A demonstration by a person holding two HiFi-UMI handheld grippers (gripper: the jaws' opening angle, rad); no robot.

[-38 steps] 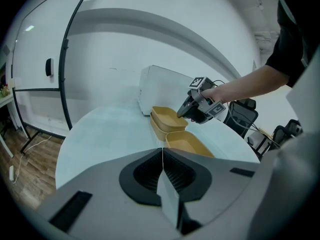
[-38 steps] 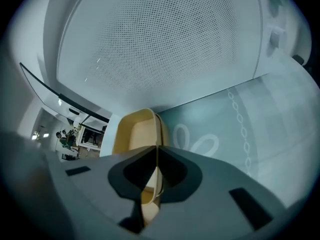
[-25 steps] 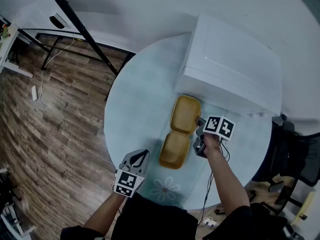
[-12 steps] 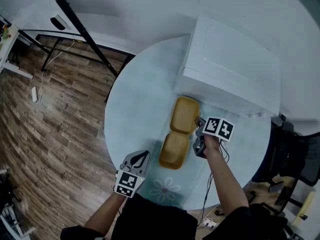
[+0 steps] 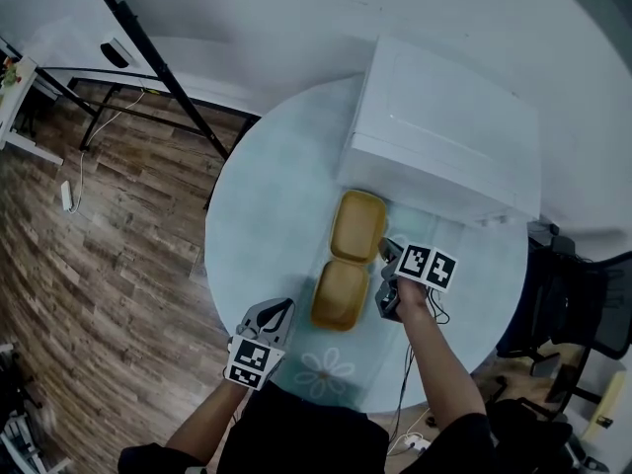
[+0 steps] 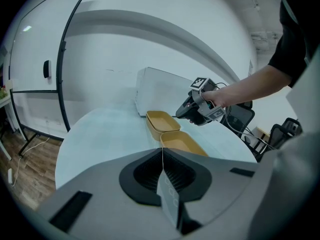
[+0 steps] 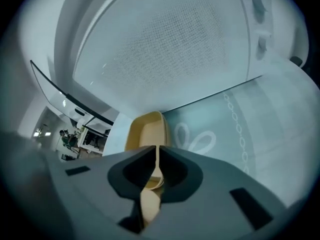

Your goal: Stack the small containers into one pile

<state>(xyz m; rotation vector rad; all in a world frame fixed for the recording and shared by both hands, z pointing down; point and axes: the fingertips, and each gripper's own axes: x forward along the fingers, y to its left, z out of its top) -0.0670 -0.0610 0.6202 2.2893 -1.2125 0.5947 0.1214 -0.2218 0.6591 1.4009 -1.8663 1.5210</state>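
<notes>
Round pale desk (image 5: 267, 215), two yellow containers lying end to end, not yet stacked.

Head view: the near container (image 5: 340, 294) and far container (image 5: 357, 227) touch in a row just in front of the white box (image 5: 444, 136). The right gripper (image 5: 385, 282) has slid slightly toward the person along their right side. Neither container has moved, so lifting probably hasn't begun. The left gripper (image 5: 272, 316) hovers at the desk's near edge, with bare desk to its left. Left gripper view: its jaws are pressed together on nothing. Right gripper view: jaws pinch a yellow rim, seemingly the near container's. The box crowds the far side.
</notes>
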